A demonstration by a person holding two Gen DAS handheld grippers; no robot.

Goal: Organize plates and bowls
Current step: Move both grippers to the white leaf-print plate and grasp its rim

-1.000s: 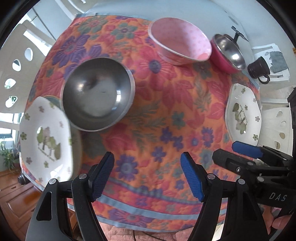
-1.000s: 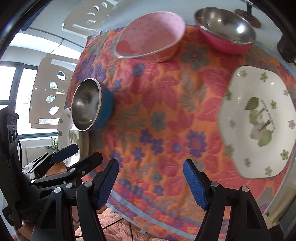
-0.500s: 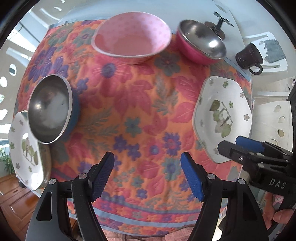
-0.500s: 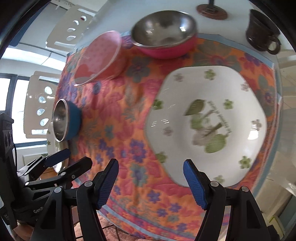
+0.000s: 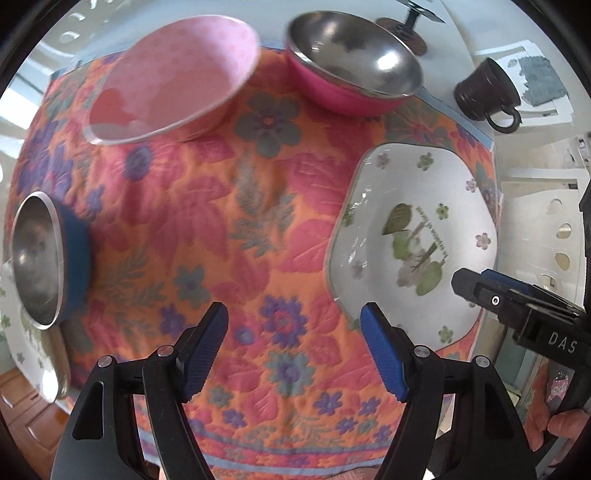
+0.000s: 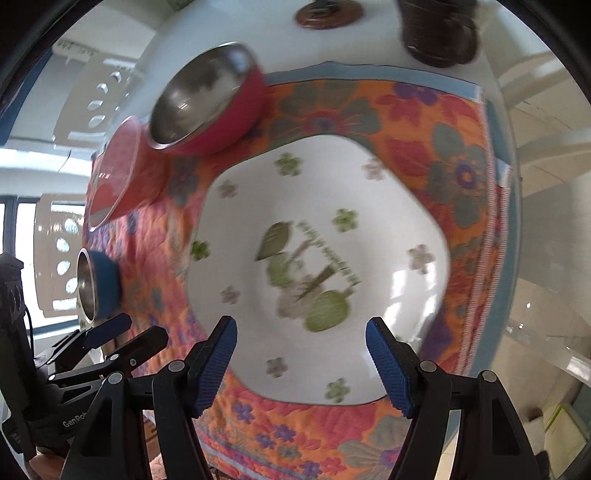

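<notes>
A white flowered plate (image 6: 317, 266) lies on the floral cloth, right below my open right gripper (image 6: 301, 360), whose fingers hang above its near rim with nothing between them. The same plate (image 5: 410, 240) sits to the right in the left wrist view. My left gripper (image 5: 293, 349) hovers open over bare cloth. A pink dotted bowl (image 5: 173, 74) and a steel bowl with a magenta outside (image 5: 354, 66) stand at the far side. A steel bowl with a blue outside (image 5: 44, 258) rests at the left, next to a second white plate (image 5: 22, 350).
A dark mug (image 5: 487, 92) and a brown round stand (image 6: 328, 13) sit on the white table beyond the cloth (image 5: 229, 221). Papers (image 5: 535, 77) lie at the far right. White chairs with oval cut-outs (image 6: 62, 258) stand beside the table.
Both grippers have travelled to the right across the table. The right one now hangs over the right-hand plate; the blue-sided bowl has slid to the left edge of the left view.
</notes>
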